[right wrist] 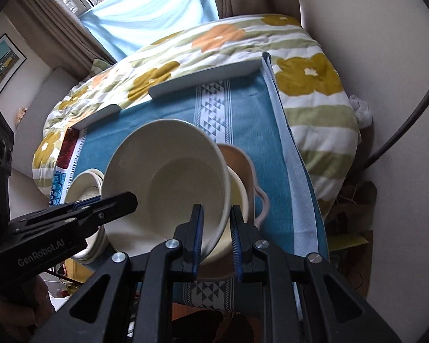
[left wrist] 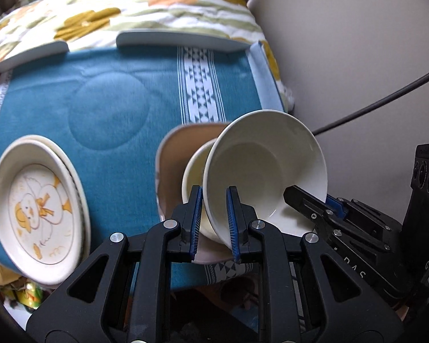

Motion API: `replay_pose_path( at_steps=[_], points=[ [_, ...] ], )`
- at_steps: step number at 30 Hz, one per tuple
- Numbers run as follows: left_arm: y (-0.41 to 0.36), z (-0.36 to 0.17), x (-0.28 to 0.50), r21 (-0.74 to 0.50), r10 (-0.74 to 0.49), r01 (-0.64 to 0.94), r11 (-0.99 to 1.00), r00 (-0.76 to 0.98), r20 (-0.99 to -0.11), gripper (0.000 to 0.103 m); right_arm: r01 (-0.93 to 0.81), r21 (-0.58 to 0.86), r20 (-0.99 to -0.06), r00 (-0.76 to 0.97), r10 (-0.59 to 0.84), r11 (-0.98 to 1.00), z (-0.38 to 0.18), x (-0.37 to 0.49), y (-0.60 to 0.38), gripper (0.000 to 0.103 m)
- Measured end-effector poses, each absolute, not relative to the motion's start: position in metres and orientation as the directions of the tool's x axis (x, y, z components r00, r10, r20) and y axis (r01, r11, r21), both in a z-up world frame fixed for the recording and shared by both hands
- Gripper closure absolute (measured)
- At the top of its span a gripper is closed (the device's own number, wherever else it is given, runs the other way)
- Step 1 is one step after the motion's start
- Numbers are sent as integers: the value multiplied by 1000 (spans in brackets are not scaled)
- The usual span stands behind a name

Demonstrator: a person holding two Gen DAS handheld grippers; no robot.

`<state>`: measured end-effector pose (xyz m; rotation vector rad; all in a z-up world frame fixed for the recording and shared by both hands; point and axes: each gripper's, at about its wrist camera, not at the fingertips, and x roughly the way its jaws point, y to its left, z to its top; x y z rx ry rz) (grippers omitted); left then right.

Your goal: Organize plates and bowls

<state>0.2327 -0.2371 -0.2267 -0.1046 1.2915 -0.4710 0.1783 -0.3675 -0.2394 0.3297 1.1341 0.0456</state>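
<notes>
- The left tongs [left wrist: 213, 217] are clamped on the near rim of a white bowl [left wrist: 266, 168]; one blue pad [left wrist: 196, 214] sits outside the wall and the other inside.
- The right tongs [right wrist: 216, 234] are clamped on the opposite rim of the same bowl [right wrist: 168, 183], again one pad [right wrist: 198, 237] inside and one out.
- In the left view the right tongs [left wrist: 306, 200] come in from the lower right and meet the bowl's edge; in the right view the left tongs [right wrist: 120, 203] reach in from the left.
- The bowl is tilted, its mouth turned toward the cameras, held above the blue mat [left wrist: 123, 108] between the two tongs.
- Right behind it is a pale yellow bowl [left wrist: 194, 168], which rests on a tan plate [left wrist: 171, 154] with a wavy edge; I cannot tell whether the white bowl touches the yellow one.
- At the mat's left edge lies a stack of cream plates [left wrist: 40, 208], the top one printed with a duck.
- The mat has a white patterned band [left wrist: 200, 85] and lies on a flowered quilt [right wrist: 309, 85].
- Two flat white pieces [left wrist: 183, 40] lie along the mat's far edge.
- A black cable [left wrist: 386, 100] runs past the wall on the right.
- A window with a light blue curtain [right wrist: 146, 8] shows beyond the quilt.
</notes>
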Motion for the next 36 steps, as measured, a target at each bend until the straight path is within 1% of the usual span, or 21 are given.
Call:
replay_pose_path(
  at_steps=[7, 14, 19, 28, 33, 36],
  points=[
    [-246, -237, 236, -275, -339, 307, 911, 181, -923, 88, 127, 258, -893, 410, 186, 958, -250, 177, -368, 86],
    [-257, -246, 240, -213, -281, 339, 916, 164, -946, 88, 97, 192, -913, 383, 141, 977, -253, 179, -362, 86],
    [-264, -249, 237, -145, -223, 371, 917, 178, -958, 88, 96, 194, -917, 371, 146, 976, -256, 179, -364, 86],
    [-268, -252, 235, -76, -171, 398, 914, 209, -963, 88, 97, 198, -915, 374, 148, 975, -257, 177, -364, 86],
    [-264, -249, 235, -87, -185, 398, 913, 214, -959, 88, 99, 203, -913, 378, 152, 974, -255, 177, -363, 86],
    [-258, -236, 233, -108, -217, 395, 912, 243, -946, 88, 100, 218, -900, 405, 160, 971, -246, 175, -366, 86]
  ],
)
